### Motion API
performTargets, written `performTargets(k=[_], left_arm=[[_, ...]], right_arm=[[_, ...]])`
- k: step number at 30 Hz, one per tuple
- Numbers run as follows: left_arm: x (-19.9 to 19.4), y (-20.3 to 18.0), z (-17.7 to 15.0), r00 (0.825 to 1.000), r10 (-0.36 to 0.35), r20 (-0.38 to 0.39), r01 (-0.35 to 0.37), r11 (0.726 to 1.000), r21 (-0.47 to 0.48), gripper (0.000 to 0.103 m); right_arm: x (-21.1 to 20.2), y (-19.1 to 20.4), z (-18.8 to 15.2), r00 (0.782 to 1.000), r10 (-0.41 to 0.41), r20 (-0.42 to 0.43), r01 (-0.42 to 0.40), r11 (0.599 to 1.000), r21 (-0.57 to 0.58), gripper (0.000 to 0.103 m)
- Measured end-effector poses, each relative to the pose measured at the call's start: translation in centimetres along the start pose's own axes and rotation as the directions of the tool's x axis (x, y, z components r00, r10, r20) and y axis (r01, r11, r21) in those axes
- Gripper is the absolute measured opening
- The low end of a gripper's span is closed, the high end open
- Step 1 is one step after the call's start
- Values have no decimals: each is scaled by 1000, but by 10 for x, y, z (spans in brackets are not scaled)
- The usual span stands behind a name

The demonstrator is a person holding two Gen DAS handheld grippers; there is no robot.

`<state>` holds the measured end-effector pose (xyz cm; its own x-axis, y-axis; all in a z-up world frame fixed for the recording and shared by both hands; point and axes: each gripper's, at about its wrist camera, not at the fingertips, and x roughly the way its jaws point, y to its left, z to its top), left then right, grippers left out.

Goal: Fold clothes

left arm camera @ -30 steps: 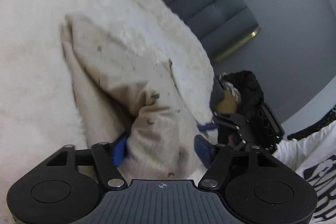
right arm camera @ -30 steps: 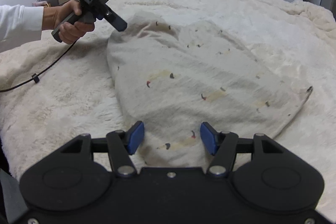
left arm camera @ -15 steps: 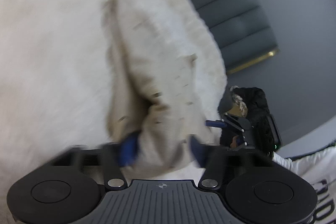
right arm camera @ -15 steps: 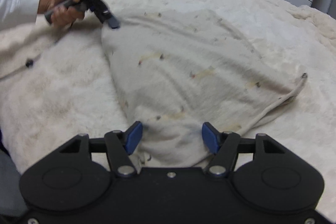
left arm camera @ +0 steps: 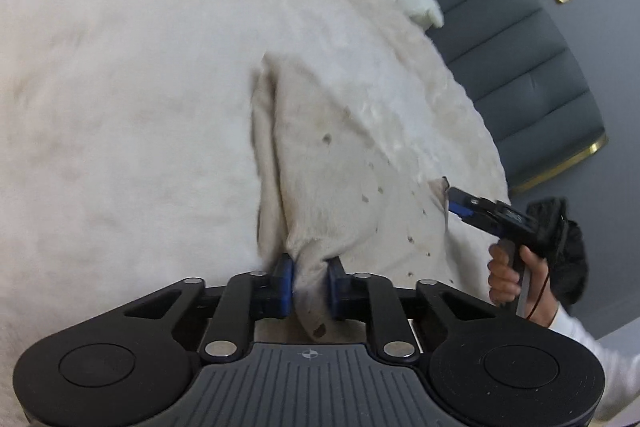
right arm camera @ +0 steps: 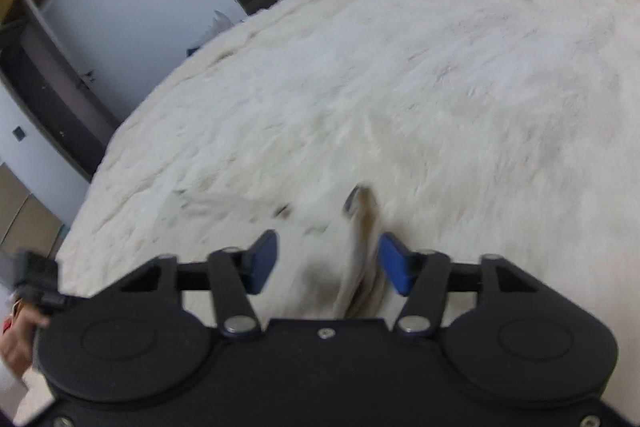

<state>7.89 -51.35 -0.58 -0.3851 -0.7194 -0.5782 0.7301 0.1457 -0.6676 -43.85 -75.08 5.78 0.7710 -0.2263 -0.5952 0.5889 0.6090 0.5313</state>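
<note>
Left wrist view: the left tool (left arm camera: 308,281) is clenched on a bunched corner of the cream garment (left arm camera: 340,179), its blue pads (left arm camera: 285,283) pressing the cloth from both sides after the jaws have just been closing; half a second ago they stood wide with the fabric loose between them. The garment lies on the fluffy white bed cover (left arm camera: 120,87), and now runs out from that pinch in a long ridge, where a second ago it lay spread in broad folds.

At the right of the same view the right tool (left arm camera: 460,205), held in the person's hand (left arm camera: 512,279), has swung to the garment's far corner with its dark tip. From the right wrist view its jaws have just been closing too, with that corner's edge (right arm camera: 360,227) standing between the pads, close to the right one (right arm camera: 394,263). A clear gap shows on the left side, so the cloth is between the jaws but not yet pinched; the picture is blurred with motion.

Judged from this, the person has gone from smoothing the garment to taking hold of two corners. One corner is secured and the other is nearly so, which would suit lifting or drawing an edge over for a fold. The risk lies with the right side: the thin edge could slip out.
</note>
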Motion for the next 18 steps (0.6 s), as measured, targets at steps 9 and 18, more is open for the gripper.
performTargets(k=[9, 18], left_arm=[[2, -15, -7, 990, 137, 23, -137, 991, 0, 43], [-63, -29, -42, 995, -1, 101, 7, 998, -56, 76]], right_arm=[[10, -18, -26, 987, -163, 3, 163, 985, -63, 12], [-70, 23, -67, 997, -35, -69, 31, 998, -57, 53]])
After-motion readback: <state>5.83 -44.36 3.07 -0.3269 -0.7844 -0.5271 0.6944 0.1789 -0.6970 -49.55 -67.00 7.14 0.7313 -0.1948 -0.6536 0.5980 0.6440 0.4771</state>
